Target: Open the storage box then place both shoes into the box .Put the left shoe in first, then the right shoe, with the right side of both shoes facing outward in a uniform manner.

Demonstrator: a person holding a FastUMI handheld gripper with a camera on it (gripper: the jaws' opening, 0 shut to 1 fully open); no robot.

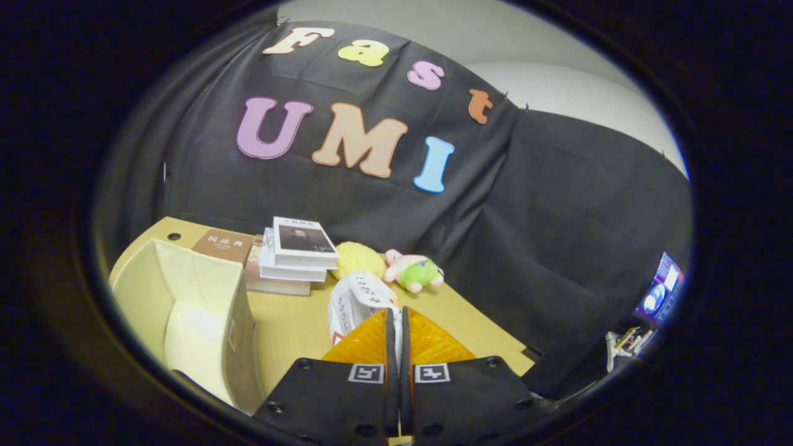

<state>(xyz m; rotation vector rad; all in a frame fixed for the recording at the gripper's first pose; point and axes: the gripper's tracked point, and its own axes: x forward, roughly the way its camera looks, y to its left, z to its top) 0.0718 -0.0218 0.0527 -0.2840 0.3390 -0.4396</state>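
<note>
Your gripper is clenched on a thin edge of the white lace-up sneaker, which sits pinched between the fingers and hangs just ahead of them above the pale wooden surface. Expect it to be light but floppy: a soft upper that can slide out of a narrow pinch, so a hold on the stiffer heel collar would likely serve you better. It shows 2 rows of dark eyelets and a small red mark low on its side. The open cream fabric storage box stands to the left, near the shoe.
</note>
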